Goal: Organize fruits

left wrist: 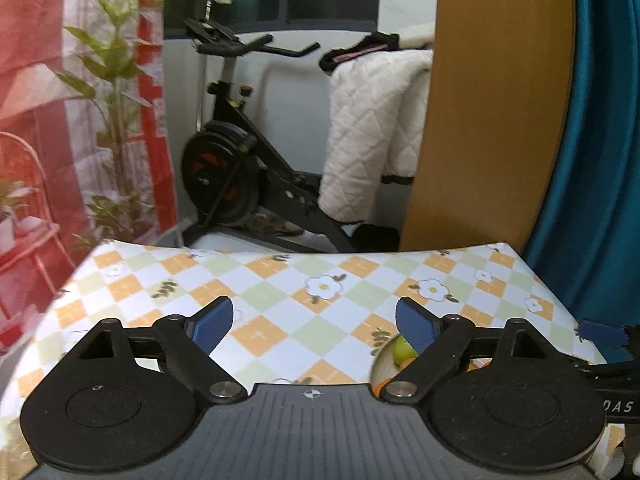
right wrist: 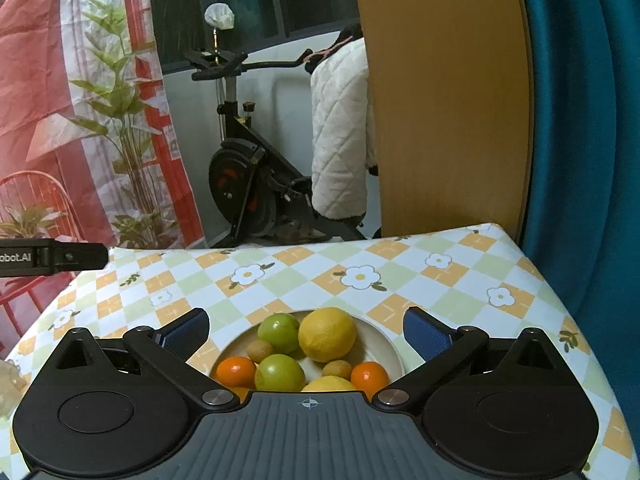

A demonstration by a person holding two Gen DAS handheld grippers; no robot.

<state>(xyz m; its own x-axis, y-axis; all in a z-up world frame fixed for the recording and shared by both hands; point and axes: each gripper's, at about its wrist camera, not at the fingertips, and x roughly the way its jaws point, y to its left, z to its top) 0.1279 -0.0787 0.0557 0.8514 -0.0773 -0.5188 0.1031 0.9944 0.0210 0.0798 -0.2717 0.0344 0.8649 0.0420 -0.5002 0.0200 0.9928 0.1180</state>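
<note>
The right gripper (right wrist: 306,334) hangs over the near side of the table with its jaws spread wide and nothing between the blue pads (right wrist: 426,338). Directly below the gap sits a pale plate (right wrist: 390,346) heaped with fruit: a large lemon (right wrist: 327,334) at the plate's twelve o'clock, a green apple (right wrist: 279,332) touching it at eleven, a second green apple (right wrist: 279,372) toward the middle, an orange (right wrist: 236,371) at nine and another orange (right wrist: 369,375) at three. Two small brownish fruits (right wrist: 260,350) lie tucked among them, too small to name, and a second lemon (right wrist: 328,383) peeks over the gripper body at six.

The left gripper (left wrist: 314,326) is likewise released, empty, over bare checked tablecloth (left wrist: 280,280) printed with daisies. From its camera the plate lies at about four o'clock, mostly hidden behind the right-hand finger, with only a bit of green fruit showing.

Beyond the table's far edge, at twelve o'clock, stands a black exercise bike (right wrist: 244,184) with a white quilted garment (right wrist: 340,140) draped over it. At ten o'clock are a red-and-white printed backdrop (right wrist: 48,80), a leafy plant (right wrist: 128,128) and a red wire chair (right wrist: 36,200). At one o'clock rises a wooden panel (right wrist: 440,100), with teal curtain (right wrist: 580,120) beside it.
</note>
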